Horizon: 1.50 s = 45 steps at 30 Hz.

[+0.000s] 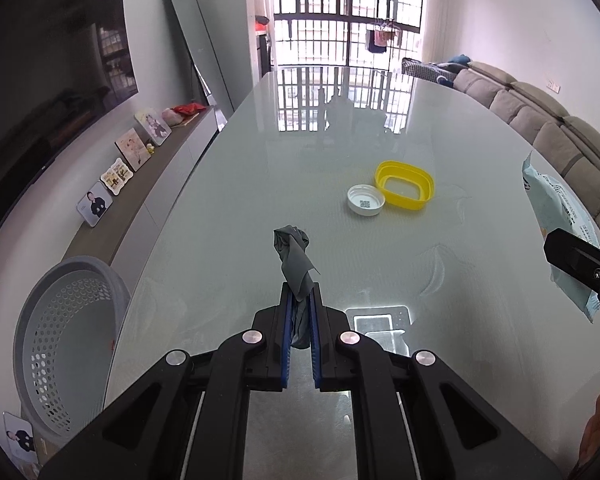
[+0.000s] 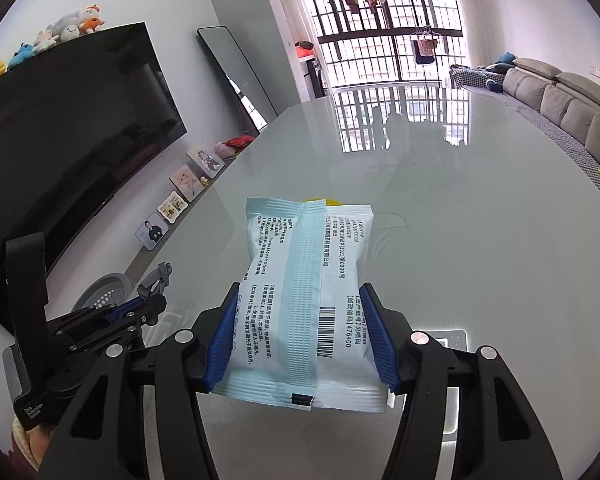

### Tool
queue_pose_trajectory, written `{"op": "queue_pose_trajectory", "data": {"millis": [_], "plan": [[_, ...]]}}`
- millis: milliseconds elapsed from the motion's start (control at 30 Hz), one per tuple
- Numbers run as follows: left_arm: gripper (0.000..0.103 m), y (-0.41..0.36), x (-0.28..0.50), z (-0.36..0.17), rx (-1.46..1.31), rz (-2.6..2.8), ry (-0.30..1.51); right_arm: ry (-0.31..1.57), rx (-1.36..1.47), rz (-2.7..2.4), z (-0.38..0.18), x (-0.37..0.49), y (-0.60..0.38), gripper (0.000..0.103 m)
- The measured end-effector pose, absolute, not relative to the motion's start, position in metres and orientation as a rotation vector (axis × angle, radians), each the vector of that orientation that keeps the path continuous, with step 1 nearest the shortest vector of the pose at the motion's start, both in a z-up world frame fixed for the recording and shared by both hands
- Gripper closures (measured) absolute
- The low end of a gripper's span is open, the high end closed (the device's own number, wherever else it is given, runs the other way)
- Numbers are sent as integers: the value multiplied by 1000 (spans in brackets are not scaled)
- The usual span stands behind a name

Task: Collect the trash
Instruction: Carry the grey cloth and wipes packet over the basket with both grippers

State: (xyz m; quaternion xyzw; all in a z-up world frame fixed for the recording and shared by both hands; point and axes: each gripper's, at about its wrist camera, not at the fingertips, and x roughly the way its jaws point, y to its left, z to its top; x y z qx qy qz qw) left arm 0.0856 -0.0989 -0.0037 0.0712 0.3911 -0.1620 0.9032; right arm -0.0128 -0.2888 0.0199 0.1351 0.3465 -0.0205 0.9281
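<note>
My left gripper (image 1: 300, 292) is shut on a crumpled grey scrap (image 1: 294, 254) that sticks up past its blue pads, above the glossy table (image 1: 260, 184). My right gripper (image 2: 300, 300) is shut on a pale blue printed packet (image 2: 306, 300), its pads pressed against both sides. The same packet (image 1: 560, 208) and the right gripper's finger (image 1: 580, 260) show at the right edge of the left wrist view. In the right wrist view the left gripper (image 2: 158, 280) with the grey scrap (image 2: 162, 270) shows at the lower left. A white cap (image 1: 366, 200) and a yellow ring-shaped lid (image 1: 404, 184) lie on the table.
A grey perforated basket (image 1: 64, 344) stands on the floor left of the table, also seen as the basket (image 2: 104, 292) in the right wrist view. A low cabinet with photo frames (image 1: 132, 152) and a large TV (image 2: 72, 128) run along the left wall. A sofa (image 1: 552, 128) is at the right.
</note>
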Motion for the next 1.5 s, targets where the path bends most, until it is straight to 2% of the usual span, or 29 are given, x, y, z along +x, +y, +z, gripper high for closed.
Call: {"op": "queue_pose_trajectory", "data": {"millis": [1500], "plan": [[94,130,98,-26,-72,-61,792,820,44,354,-5,92,-36,47]]}}
